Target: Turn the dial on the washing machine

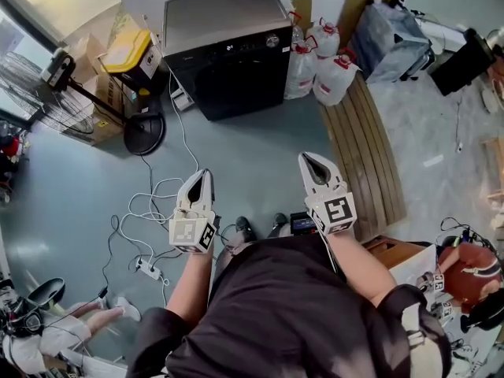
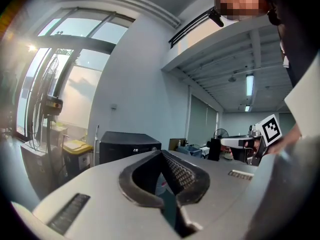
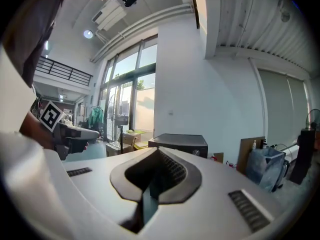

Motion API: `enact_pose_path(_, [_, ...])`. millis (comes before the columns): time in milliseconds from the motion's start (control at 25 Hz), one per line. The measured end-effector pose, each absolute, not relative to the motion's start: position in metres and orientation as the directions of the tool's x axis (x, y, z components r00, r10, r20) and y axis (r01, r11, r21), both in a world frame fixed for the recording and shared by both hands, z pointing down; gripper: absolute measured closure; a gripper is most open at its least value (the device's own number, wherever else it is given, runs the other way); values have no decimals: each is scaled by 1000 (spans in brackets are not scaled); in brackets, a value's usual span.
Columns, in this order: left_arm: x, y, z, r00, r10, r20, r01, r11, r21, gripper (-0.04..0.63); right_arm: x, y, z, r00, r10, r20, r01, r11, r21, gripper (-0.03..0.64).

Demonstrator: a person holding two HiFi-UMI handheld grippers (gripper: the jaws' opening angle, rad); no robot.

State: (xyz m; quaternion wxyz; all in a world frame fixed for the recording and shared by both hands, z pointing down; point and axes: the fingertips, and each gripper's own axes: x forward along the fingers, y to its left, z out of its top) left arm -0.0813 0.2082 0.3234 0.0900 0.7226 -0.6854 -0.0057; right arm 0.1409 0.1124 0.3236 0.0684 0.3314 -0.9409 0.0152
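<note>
The washing machine [image 1: 224, 53] is a black box with a grey top, standing at the far side of the floor. Its round silver dial [image 1: 272, 41] sits at the right end of the front panel. I stand well back from it. My left gripper [image 1: 206, 173] and right gripper [image 1: 307, 157] both point toward it, each shut with nothing between the jaws. In the left gripper view the machine [image 2: 127, 146] shows beyond the shut left gripper [image 2: 161, 152]. In the right gripper view the machine [image 3: 180, 143] and its dial [image 3: 195, 152] lie past the shut right gripper [image 3: 156, 150].
A standing fan [image 1: 47, 93] and a yellow-lidded bin [image 1: 130, 53] are left of the machine. White jugs [image 1: 327, 65] and a blue bag [image 1: 390, 38] stand to its right. A wooden bench [image 1: 366, 148] runs along the right. Cables and a power strip [image 1: 150, 270] lie on the floor.
</note>
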Motion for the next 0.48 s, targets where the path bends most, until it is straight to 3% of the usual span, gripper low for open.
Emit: enact_pose_path(480, [-88, 213, 321, 99, -989, 106, -981, -79, 178, 580, 139, 113, 338, -754, -636, 167, -644, 765, 2, 595])
